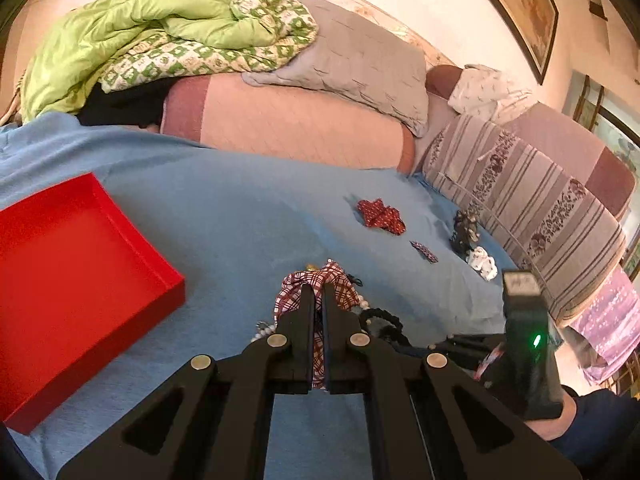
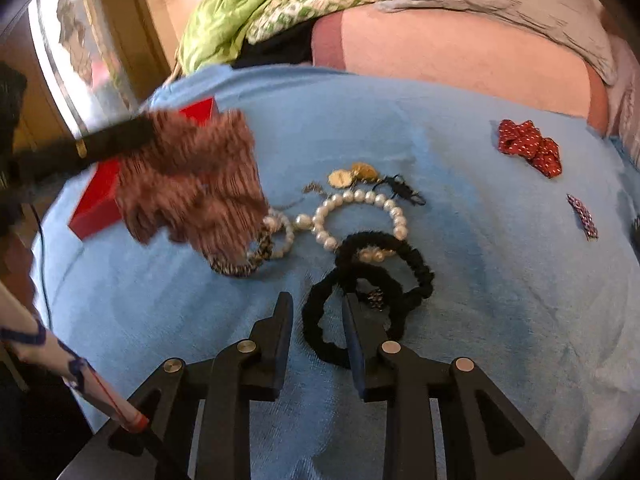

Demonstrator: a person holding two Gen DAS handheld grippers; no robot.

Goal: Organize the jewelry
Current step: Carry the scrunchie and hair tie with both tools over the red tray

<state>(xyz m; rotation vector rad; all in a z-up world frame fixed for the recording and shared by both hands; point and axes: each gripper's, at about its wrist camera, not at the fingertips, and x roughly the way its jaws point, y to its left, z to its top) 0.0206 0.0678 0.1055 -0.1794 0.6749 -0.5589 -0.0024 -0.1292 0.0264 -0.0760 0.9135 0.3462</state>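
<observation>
My left gripper (image 1: 318,294) is shut on a red-and-white plaid scrunchie (image 1: 338,286) and holds it above the blue cloth; in the right wrist view the scrunchie (image 2: 192,184) hangs blurred from the left gripper's fingers (image 2: 108,140). A red open box (image 1: 72,280) lies to the left, also partly visible in the right wrist view (image 2: 100,200). My right gripper (image 2: 318,304) is open just above a black scrunchie (image 2: 320,336). Beyond it lie a second black scrunchie (image 2: 420,264), pearl bracelets (image 2: 360,200), gold earrings (image 2: 352,174) and a braided band (image 2: 256,258).
A red dotted scrunchie (image 1: 380,216) (image 2: 528,146), a small sparkly clip (image 1: 424,251) (image 2: 582,216), a dark item (image 1: 464,232) and a white item (image 1: 484,264) lie farther right on the blue cloth (image 2: 500,280). Pillows and a green quilt (image 1: 160,28) lie behind.
</observation>
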